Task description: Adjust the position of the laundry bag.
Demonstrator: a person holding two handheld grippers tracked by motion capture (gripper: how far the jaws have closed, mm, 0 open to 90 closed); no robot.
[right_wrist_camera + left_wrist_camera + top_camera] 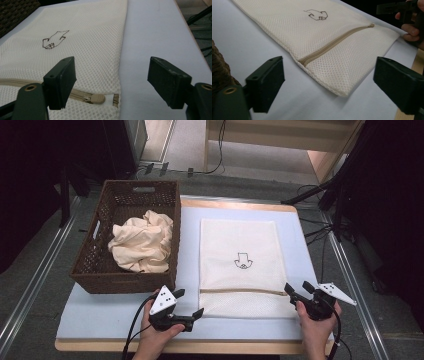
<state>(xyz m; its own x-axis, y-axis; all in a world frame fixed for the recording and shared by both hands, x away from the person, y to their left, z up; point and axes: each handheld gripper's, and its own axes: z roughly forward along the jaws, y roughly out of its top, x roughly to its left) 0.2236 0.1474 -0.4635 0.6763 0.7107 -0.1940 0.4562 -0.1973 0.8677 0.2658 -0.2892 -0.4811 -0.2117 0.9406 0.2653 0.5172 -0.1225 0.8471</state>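
Note:
A cream mesh laundry bag (240, 250) with a small dark drawing lies flat on the pale mat (190, 245); its zipper (242, 291) runs across near the front end. My left gripper (189, 303) is open just off the bag's front left corner (342, 92), jaws wide and empty. My right gripper (298, 288) is open at the bag's front right corner, jaws straddling the bag's edge, the zipper pull (96, 99) just ahead of its left jaw. In the left gripper view the closed zipper (332, 43) ends at the pull (371, 25) by the other hand (409, 30).
A dark wicker basket (140, 186) stands at the left of the mat, holding a crumpled cream cloth (142, 242). The wooden table edge (200, 347) runs along the front. Cables and dark stands lie on the floor at the right.

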